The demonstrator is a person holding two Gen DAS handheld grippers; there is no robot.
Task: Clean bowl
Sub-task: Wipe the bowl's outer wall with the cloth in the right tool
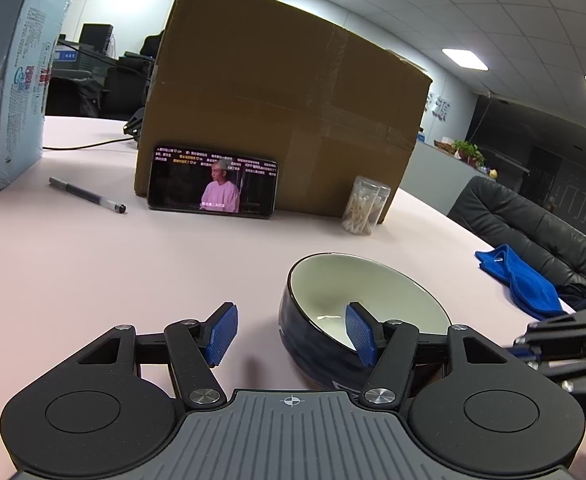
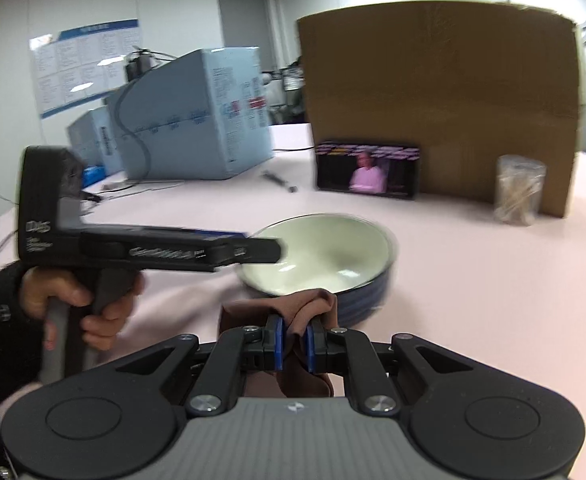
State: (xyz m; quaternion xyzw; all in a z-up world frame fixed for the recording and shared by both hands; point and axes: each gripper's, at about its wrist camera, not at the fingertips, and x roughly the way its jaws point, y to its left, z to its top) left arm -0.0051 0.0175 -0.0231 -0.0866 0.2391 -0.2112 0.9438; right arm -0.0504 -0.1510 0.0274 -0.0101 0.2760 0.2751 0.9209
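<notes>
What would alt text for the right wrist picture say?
A handheld right gripper pinches a brown cloth just before a white-lined, dark blue bowl on a pale pink table. The left gripper reaches the bowl's rim; a phone leans against a cardboard box behind.

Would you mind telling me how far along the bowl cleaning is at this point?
Done: the right gripper is shut on a brown cloth, held just short of the bowl. In hand: the left gripper is open, straddling the bowl's near rim. Left: the wiping itself; the cloth does not appear to be inside the bowl yet.
</notes>
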